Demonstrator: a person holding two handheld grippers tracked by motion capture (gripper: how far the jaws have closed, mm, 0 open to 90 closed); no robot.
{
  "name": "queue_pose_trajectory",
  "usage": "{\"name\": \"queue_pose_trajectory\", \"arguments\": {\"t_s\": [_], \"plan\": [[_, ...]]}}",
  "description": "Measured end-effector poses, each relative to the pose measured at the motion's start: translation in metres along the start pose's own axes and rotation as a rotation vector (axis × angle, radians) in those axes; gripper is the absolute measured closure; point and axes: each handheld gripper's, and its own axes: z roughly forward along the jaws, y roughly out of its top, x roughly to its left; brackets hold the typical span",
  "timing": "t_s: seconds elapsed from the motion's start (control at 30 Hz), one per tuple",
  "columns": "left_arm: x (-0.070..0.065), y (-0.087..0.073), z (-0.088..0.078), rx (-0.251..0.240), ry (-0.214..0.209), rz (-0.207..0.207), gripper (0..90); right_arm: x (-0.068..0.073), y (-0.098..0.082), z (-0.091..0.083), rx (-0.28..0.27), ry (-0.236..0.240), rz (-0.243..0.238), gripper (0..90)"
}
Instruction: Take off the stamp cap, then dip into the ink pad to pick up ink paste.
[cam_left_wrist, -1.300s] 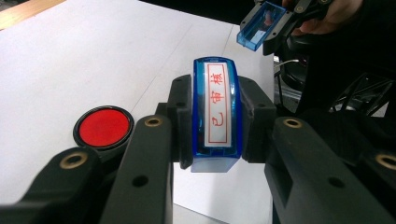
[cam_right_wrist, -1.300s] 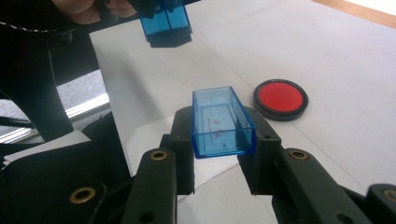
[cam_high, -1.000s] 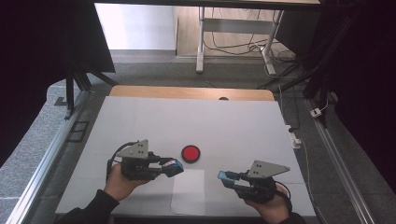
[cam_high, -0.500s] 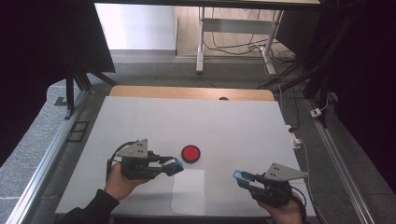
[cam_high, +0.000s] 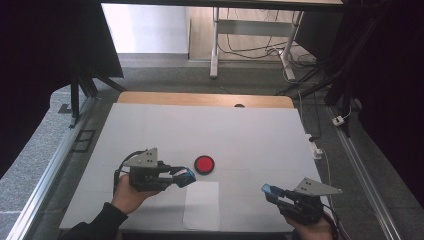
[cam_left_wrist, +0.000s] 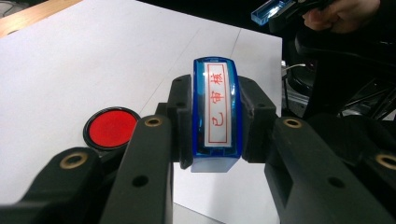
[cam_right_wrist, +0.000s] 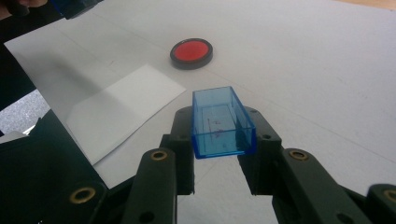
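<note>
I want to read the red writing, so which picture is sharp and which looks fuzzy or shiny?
Left gripper view: the stamp is sharp, its red characters readable, with slight glare on the blue edges. Right gripper view: the cap is clear, and a soft shadow crosses the paper. High view: dark around the edges, and everything is too small to read.

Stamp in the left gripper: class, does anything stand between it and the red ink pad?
Nothing visible does. The stamp, clamped in the left gripper, sits just beside the ink pad, with bare table between them.
</note>
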Motion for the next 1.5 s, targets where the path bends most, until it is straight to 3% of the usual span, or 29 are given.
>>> {"name": "queue_pose_trajectory", "arguments": {"t_s": [0.43,0.77,0.97,1.07,1.2,1.5], "plan": [[0.002,0.000,0.000,0.000,0.004,-0.004,69.4,-0.006,-0.010,-0.001,0.049,-0.012,0.038,68.7],[0.004,0.002,0.000,-0.007,0.009,-0.018,69.5,-0.006,-0.010,0.000,0.052,-0.012,0.032,68.6],[0.007,0.004,0.002,-0.007,-0.011,-0.039,69.6,-0.006,-0.010,0.000,0.053,-0.008,0.031,68.7],[0.007,0.005,0.005,0.007,-0.007,-0.046,69.5,-0.006,-0.010,0.000,0.053,-0.007,0.030,68.6],[0.007,0.006,0.008,0.020,0.015,-0.018,69.6,-0.006,-0.010,0.000,0.055,0.000,0.032,68.6],[0.013,0.012,0.017,0.047,0.051,-0.026,69.6,-0.006,-0.010,0.000,0.053,-0.002,0.033,68.6]]}}
